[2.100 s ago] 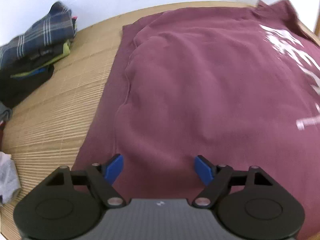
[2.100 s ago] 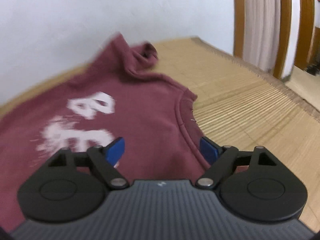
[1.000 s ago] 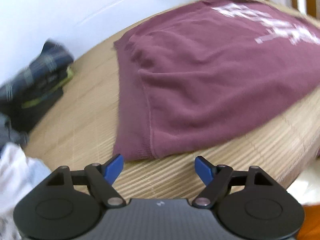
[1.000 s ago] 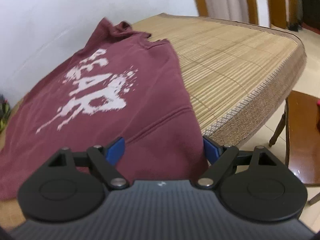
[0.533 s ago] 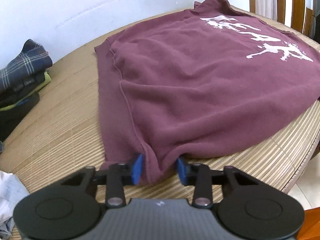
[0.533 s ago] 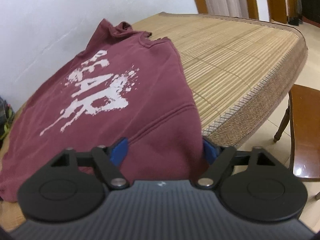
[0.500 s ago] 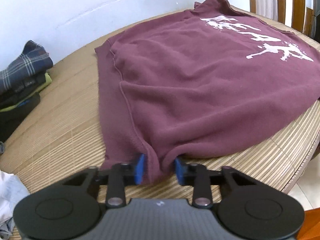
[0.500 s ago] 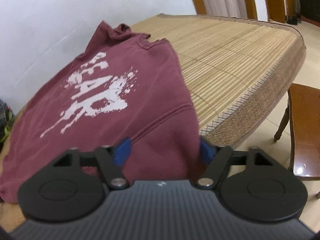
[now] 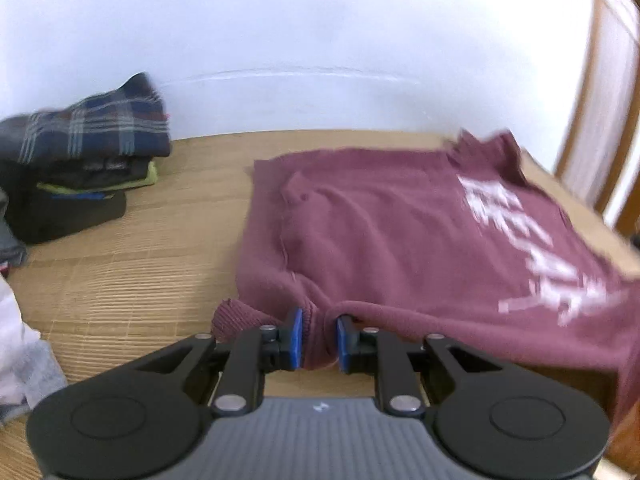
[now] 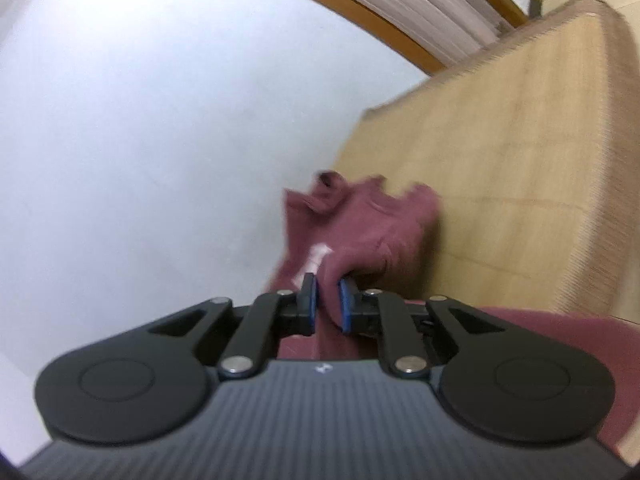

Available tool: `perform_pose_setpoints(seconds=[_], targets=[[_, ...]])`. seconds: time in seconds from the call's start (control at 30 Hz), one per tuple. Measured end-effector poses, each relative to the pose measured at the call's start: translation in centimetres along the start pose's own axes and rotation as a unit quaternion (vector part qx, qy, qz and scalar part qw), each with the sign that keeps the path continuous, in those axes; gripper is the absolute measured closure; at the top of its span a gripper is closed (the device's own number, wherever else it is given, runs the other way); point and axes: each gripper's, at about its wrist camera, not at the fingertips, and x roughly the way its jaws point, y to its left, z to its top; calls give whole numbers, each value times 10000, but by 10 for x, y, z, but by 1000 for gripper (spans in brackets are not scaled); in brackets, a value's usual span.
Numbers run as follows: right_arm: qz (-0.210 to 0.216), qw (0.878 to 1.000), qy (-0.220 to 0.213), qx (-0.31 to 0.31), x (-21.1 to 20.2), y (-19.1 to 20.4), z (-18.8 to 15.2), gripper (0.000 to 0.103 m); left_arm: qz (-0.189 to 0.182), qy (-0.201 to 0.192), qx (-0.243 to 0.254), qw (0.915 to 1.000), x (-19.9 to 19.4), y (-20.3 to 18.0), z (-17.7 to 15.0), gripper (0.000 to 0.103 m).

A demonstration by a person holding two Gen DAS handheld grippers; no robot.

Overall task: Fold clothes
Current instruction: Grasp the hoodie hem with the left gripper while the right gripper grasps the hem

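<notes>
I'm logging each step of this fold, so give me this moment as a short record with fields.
garment: maroon sweatshirt with white lettering, near hem raised off the woven bamboo mat
left gripper: jaws closing, hem fabric pinched between them
right gripper: jaws closing, fabric pinched between them
nearby: stack of folded clothes topped by a blue plaid piece
fold: not yet made

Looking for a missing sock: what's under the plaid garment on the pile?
Under the plaid garment, dark folded clothes with a yellow-green edge show; anything between the layers is covered.
</notes>
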Motion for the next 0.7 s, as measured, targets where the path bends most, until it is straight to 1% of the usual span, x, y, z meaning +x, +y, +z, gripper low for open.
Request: perform_pose_setpoints(seconds=[0.07,0.17,0.27,0.37,0.43,0.5,0.57,0.6,0.63,0.67,0.7], targets=[[130,9999,-31,76,22,11,16,93,55,23,-323,9995,8,4,15,84],[150,9996,106,-234,70,26,35,94,320,128,-499,9982,28,0,28,84],[78,9992,319,-213,123,23,47,94,573,250,-588,9963,56,-8,45,84],[-31,9992,409,-35,181,14,59,94,896,347,-773,9924,93,-16,69,84],[-136,9987,499,45,221,8,64,94,1145,575,-768,9888,122,-19,75,83],[-336,9970,687,-102,267,3,62,94,1394,817,-746,9840,152,-23,80,77],[-724,9921,879,-521,306,-2,53,93,1641,1058,-724,9781,182,-26,86,62],[-1033,9865,997,-794,326,-6,46,93,1755,1092,-690,9760,188,-27,87,58],[-1305,9793,1106,-1084,343,-10,38,96,1867,1106,-650,9740,191,-28,89,51],[-1452,9724,1161,-1407,354,-11,30,95,1979,1121,-611,9719,193,-30,90,45],[-1489,9673,1132,-1716,355,-5,24,95,2091,1135,-572,9696,196,-31,91,43]])
